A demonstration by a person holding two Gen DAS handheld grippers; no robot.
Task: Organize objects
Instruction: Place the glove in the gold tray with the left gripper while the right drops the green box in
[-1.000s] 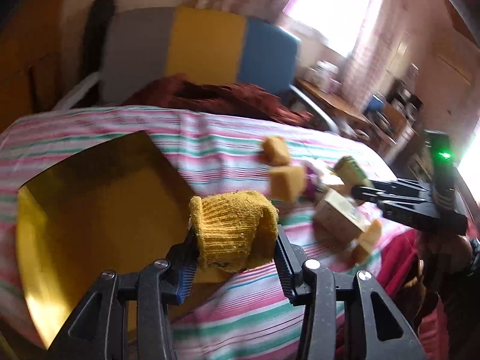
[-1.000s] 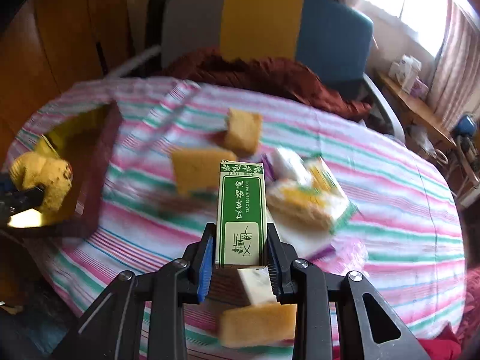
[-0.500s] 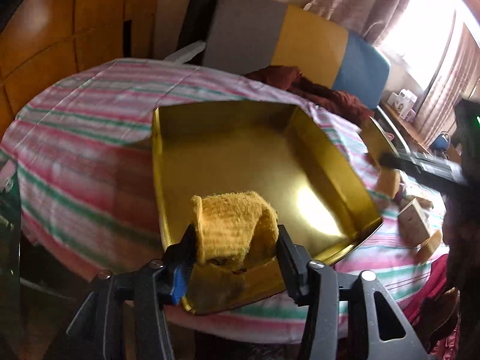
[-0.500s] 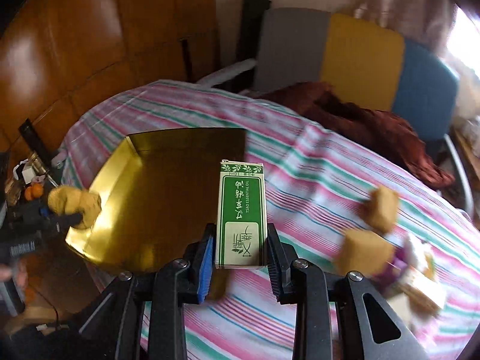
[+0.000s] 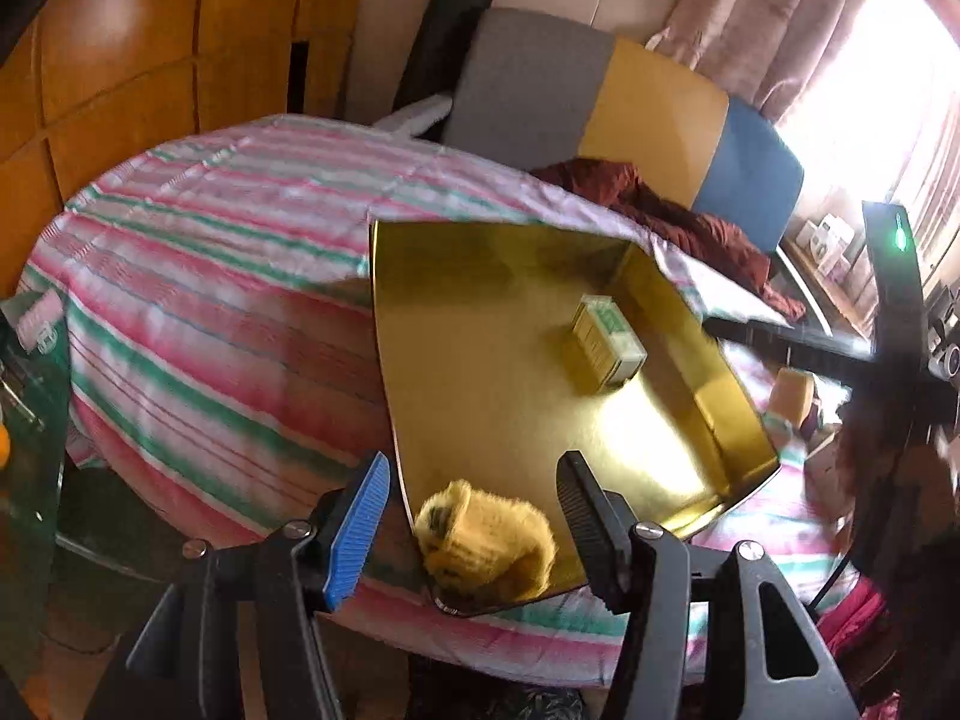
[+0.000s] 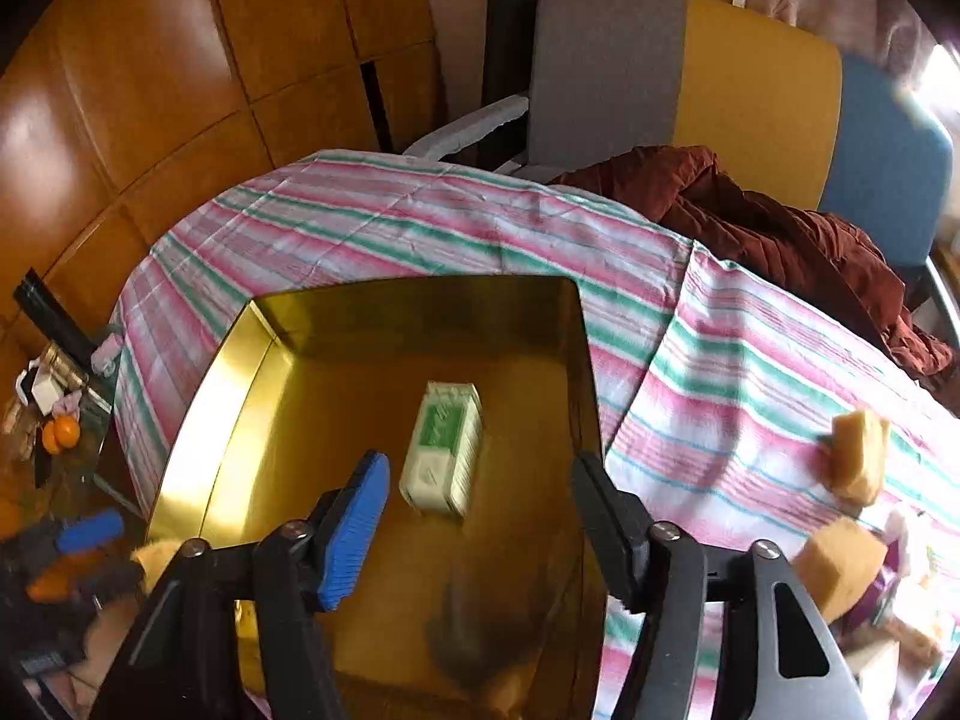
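Observation:
A gold tray (image 5: 528, 420) (image 6: 198, 438) sits on the striped tablecloth. A rolled yellow cloth (image 5: 486, 540) lies in the tray's near corner. My left gripper (image 5: 474, 468) hangs over it, jaws opening, and neither pad touches the cloth. A green and white box (image 6: 444, 450) (image 5: 606, 348) lies flat on the tray floor. My right gripper (image 6: 480, 465) is above it, jaws opening, pads clear of the box. In the left wrist view the right gripper's black body (image 5: 888, 330) shows at the right edge. The left gripper's blue pad (image 6: 90, 531) shows at the lower left of the right wrist view.
Yellow sponges (image 6: 858, 456) (image 6: 840, 564) and other packets lie on the cloth right of the tray. A grey, yellow and blue chair (image 6: 690, 78) with a maroon garment (image 6: 780, 228) stands behind the table. A low side table with oranges (image 6: 60, 432) is at the left.
Both grippers swung from the pile of objects over to the tray. The right let go of the green box, now lying in the tray. The left released the yellow cloth into the near corner.

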